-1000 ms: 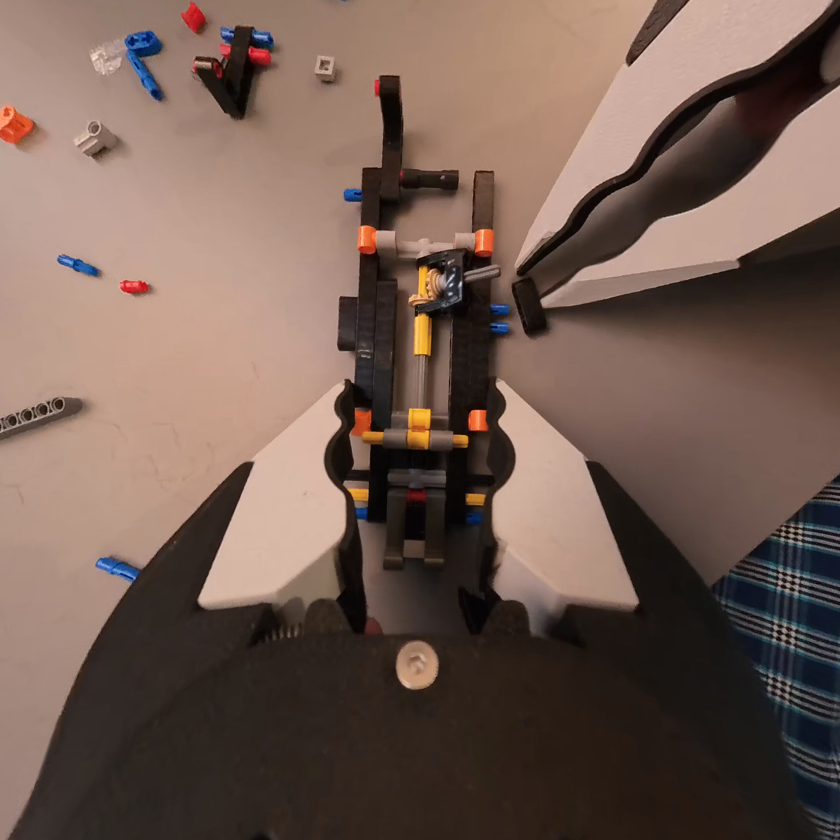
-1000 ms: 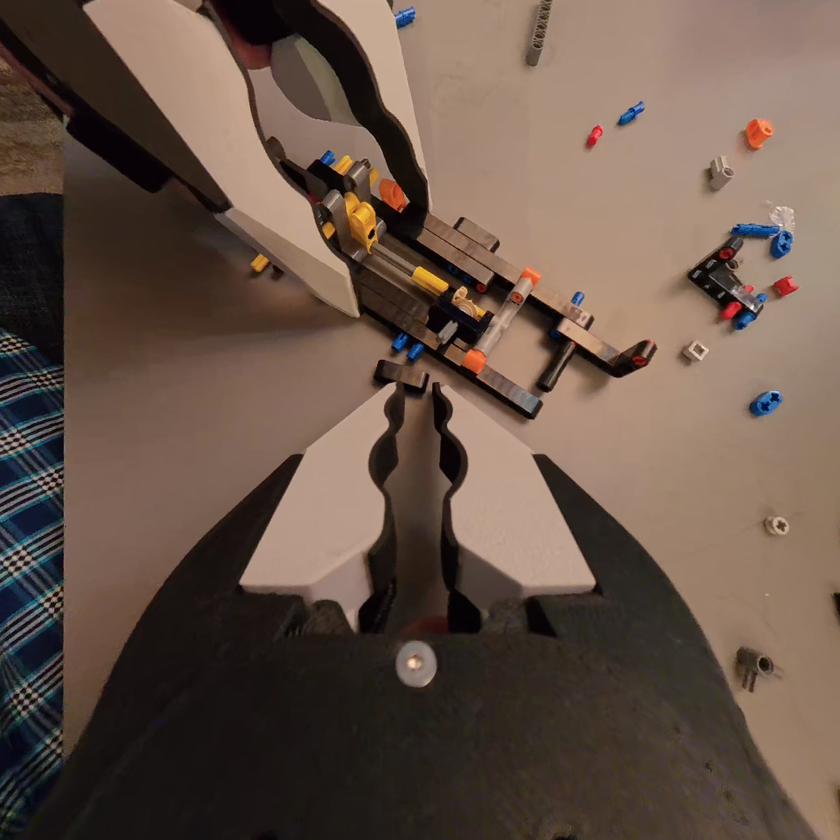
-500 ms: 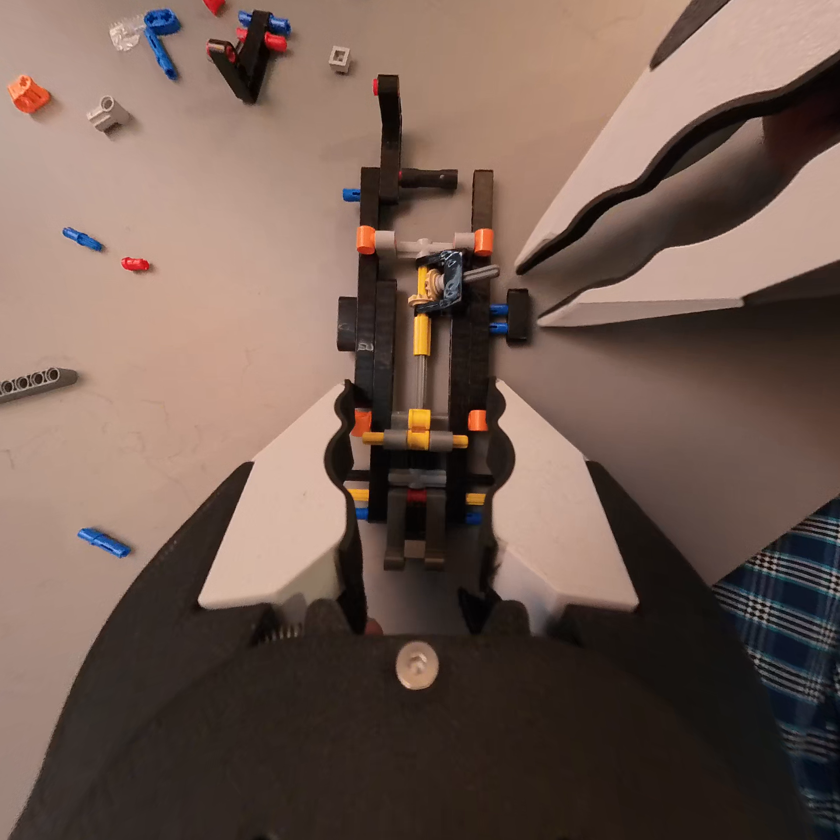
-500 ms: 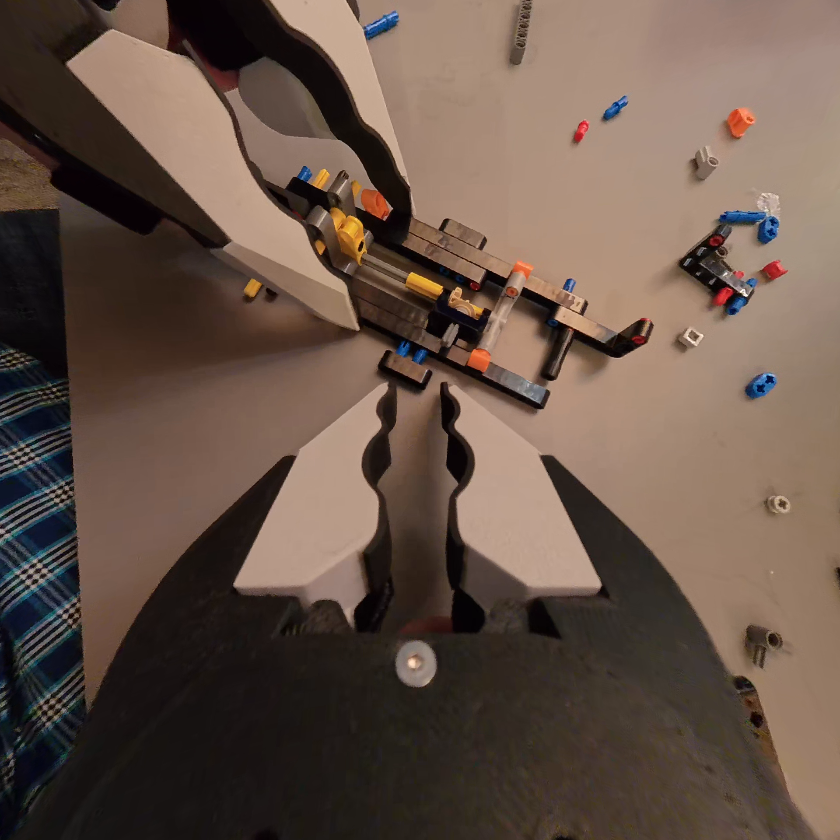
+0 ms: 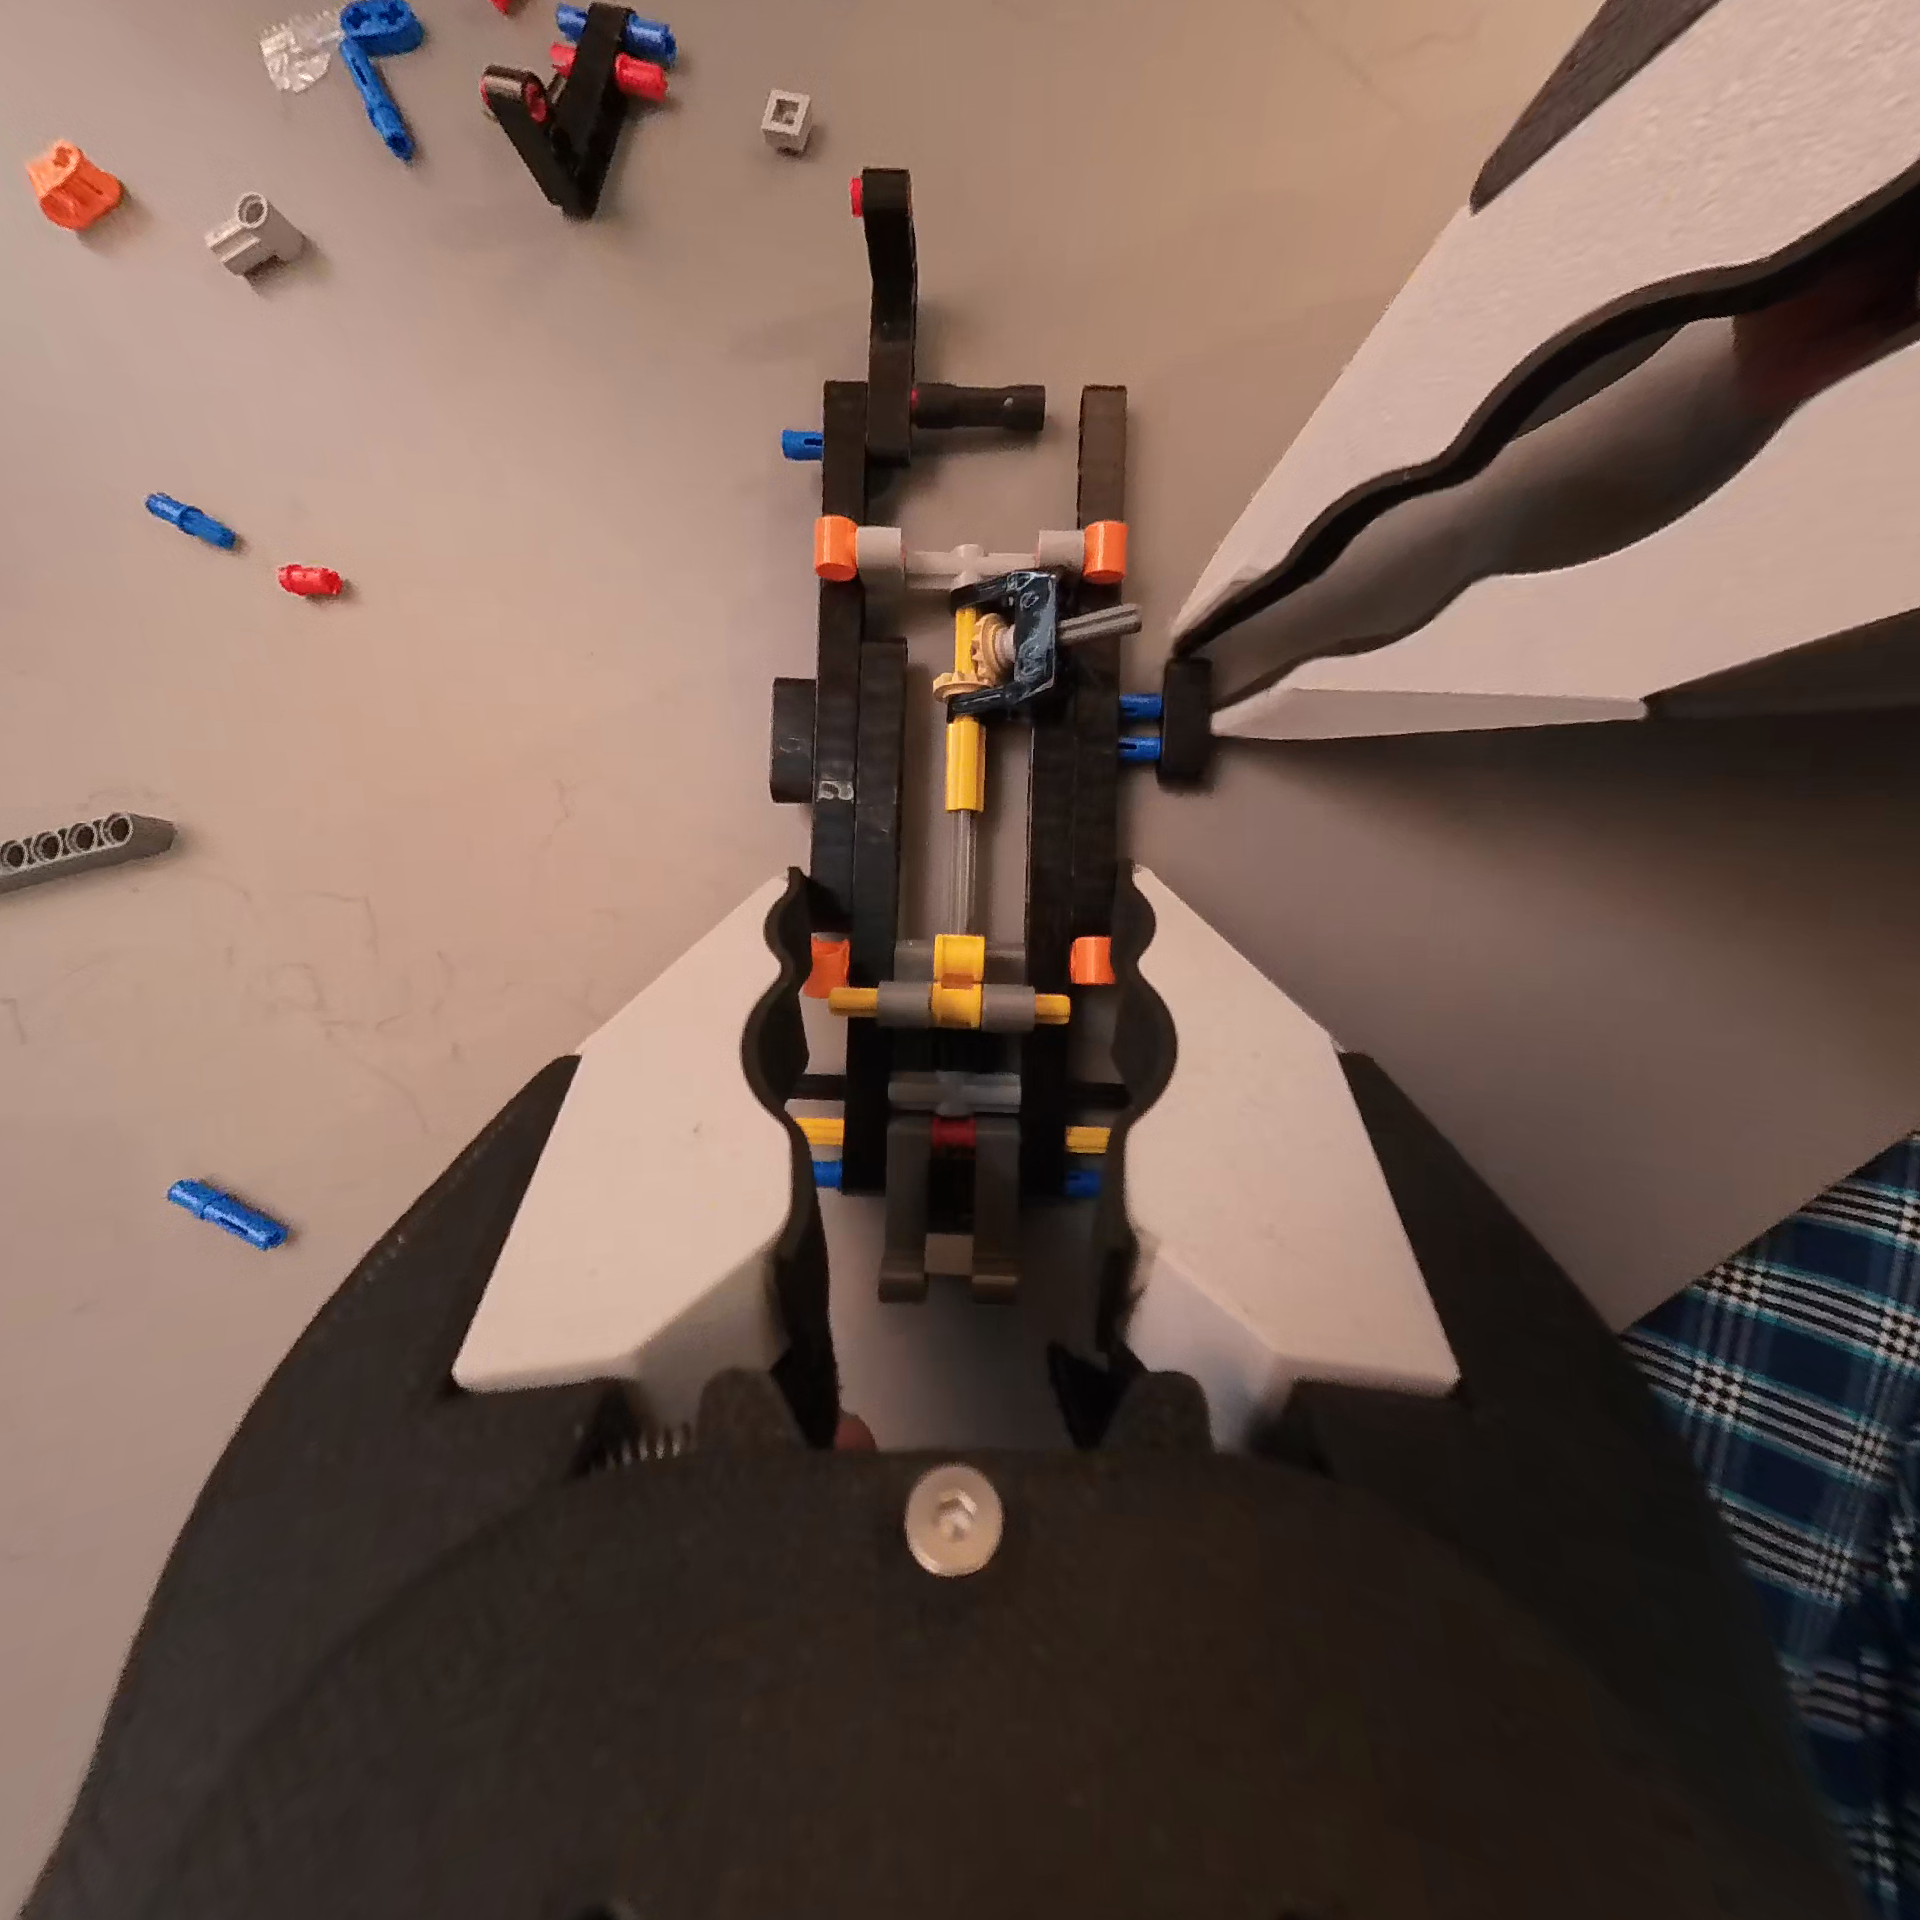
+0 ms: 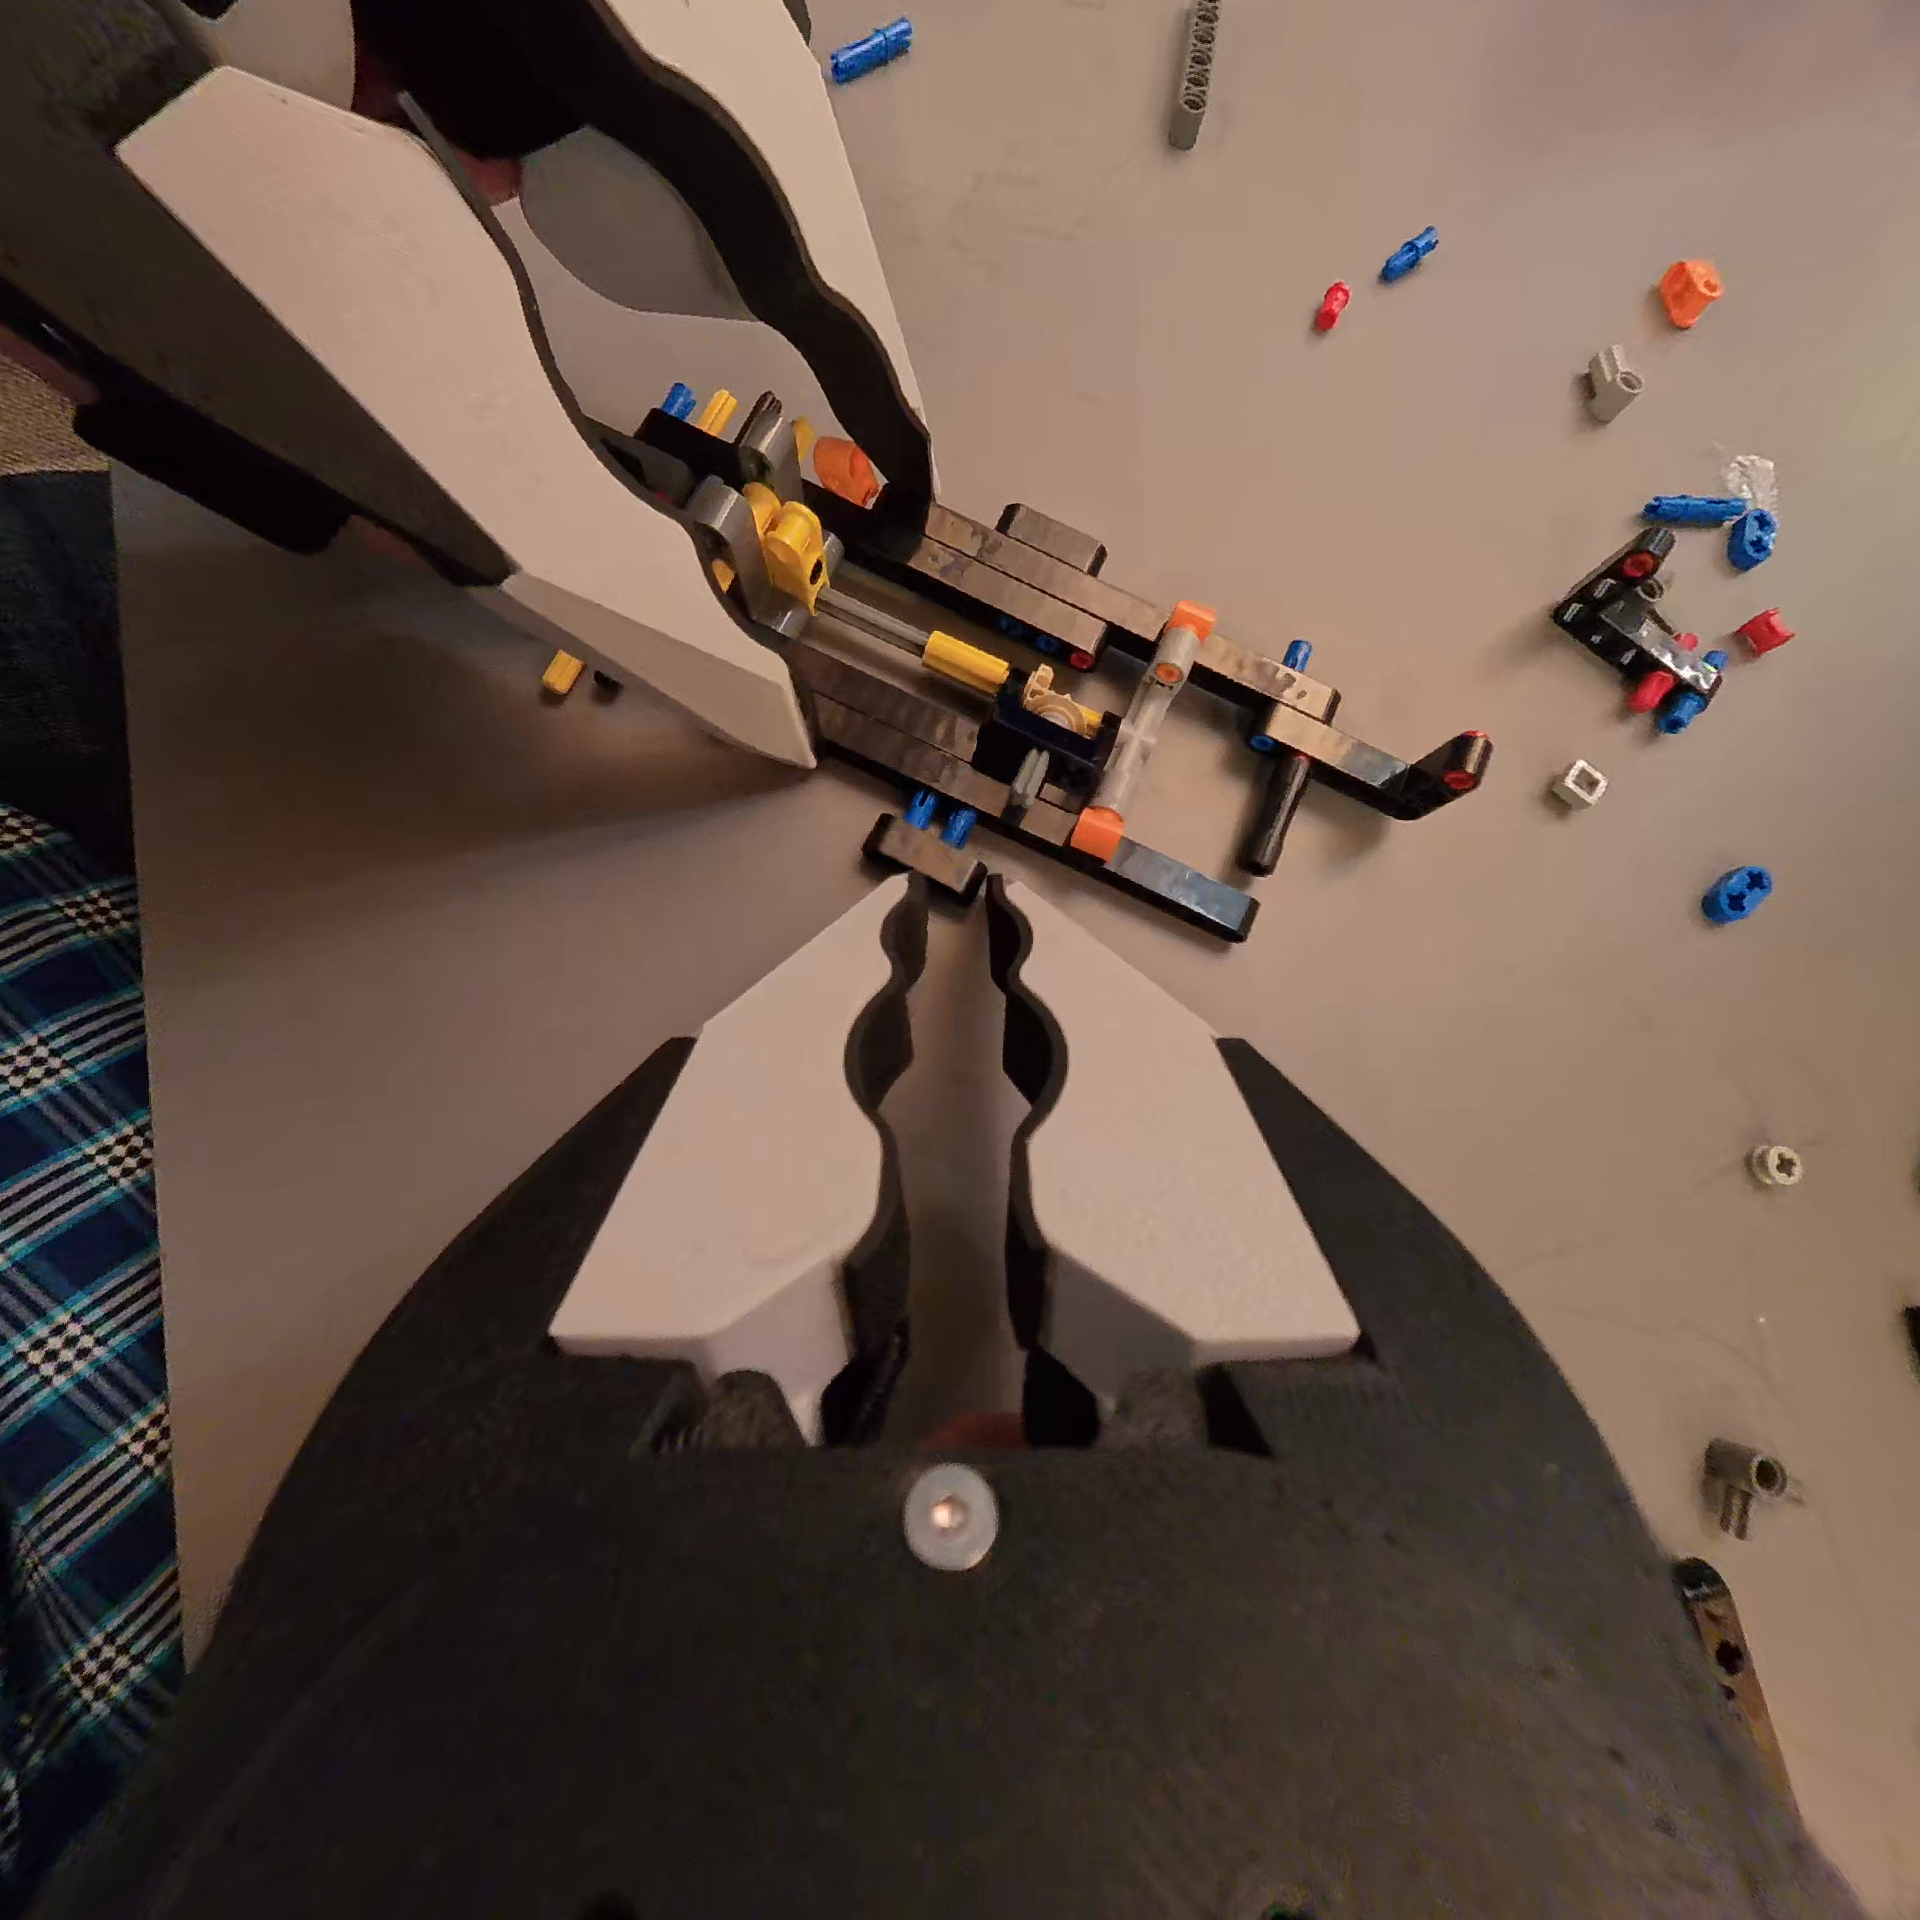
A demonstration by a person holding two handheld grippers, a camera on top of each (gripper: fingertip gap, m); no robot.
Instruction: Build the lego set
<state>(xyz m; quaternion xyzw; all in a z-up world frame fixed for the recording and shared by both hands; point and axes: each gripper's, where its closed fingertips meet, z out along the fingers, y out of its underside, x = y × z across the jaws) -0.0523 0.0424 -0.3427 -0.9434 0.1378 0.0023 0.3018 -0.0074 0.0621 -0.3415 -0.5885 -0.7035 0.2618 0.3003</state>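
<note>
Lighting: dim, warm, from above; soft shadows under the jaws on the worktop [image 5: 520, 727]. Glare: faint sheen on black beams [image 6: 1039, 592]. Focus: sharp centre, slight edge softness. Distortion: strong wide-angle bending at the borders.

Rear end of lego frame [image 5: 961, 790] hidden between left gripper [image 5: 961, 904] fingers. Grey beam [image 5: 78, 850] left of frame cut by picture edge. Beyond frame, clear piece [image 5: 296, 57] too small to identify.
</note>
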